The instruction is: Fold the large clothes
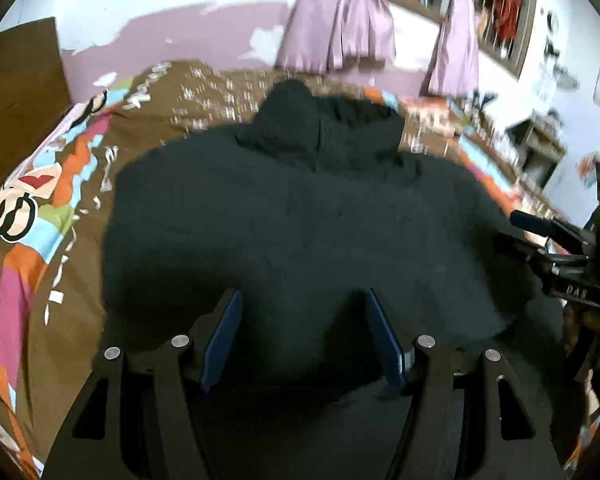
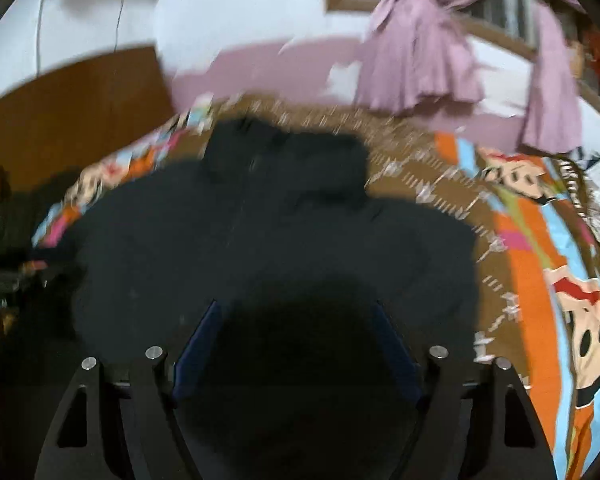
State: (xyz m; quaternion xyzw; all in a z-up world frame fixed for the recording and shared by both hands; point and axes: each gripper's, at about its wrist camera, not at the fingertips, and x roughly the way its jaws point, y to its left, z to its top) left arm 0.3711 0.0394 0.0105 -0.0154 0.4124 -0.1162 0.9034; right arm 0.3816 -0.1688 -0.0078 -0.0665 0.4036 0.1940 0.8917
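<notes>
Left wrist view: a black hoodie (image 1: 300, 216) lies spread on the bed (image 1: 32, 240), hood at the far end. The left gripper (image 1: 302, 336) hovers over its near hem, jaws apart. The right gripper (image 2: 296, 344), also jaws apart, bears "DAS".

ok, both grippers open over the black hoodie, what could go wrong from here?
1. The bulky black fleece hoodie is dark on dark fingers, and both views are blurred, so a grasp could miss the hem.
2. The right gripper sits near the garment's edge; closing there might also pinch the brown patterned bedsheet.
3. The hood lies bunched, so a fold may come out lopsided.
</notes>
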